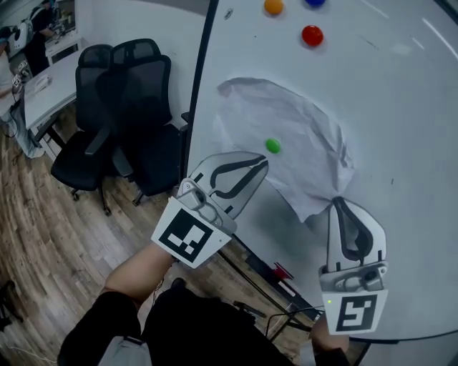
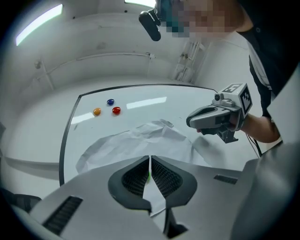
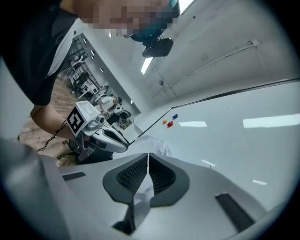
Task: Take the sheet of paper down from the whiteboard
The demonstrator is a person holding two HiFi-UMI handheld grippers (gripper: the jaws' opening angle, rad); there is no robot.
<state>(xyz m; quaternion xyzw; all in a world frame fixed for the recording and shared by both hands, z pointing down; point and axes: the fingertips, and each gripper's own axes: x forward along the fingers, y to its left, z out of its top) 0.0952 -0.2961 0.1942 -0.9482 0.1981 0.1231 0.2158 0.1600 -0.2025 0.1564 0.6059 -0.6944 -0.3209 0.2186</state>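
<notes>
A crumpled white sheet of paper [image 1: 286, 121] lies against the whiteboard [image 1: 401, 129], pinned near its middle by a green magnet [image 1: 273, 146]. My left gripper [image 1: 262, 165] meets the sheet's lower left edge, just below the magnet. In the left gripper view its jaws [image 2: 149, 161] are shut, with a strip of the paper [image 2: 140, 140] pinched between the pads. My right gripper [image 1: 336, 204] is at the sheet's lower right corner. Its jaws [image 3: 148, 157] are also shut, with a fold of paper caught between them. Each gripper shows in the other's view.
Orange [image 1: 273, 6], blue [image 1: 315, 2] and red [image 1: 312, 35] magnets sit on the board above the sheet. A red marker [image 1: 283, 271] lies on the board's ledge. Two black office chairs [image 1: 122, 107] and a white desk [image 1: 50, 86] stand to the left on wood flooring.
</notes>
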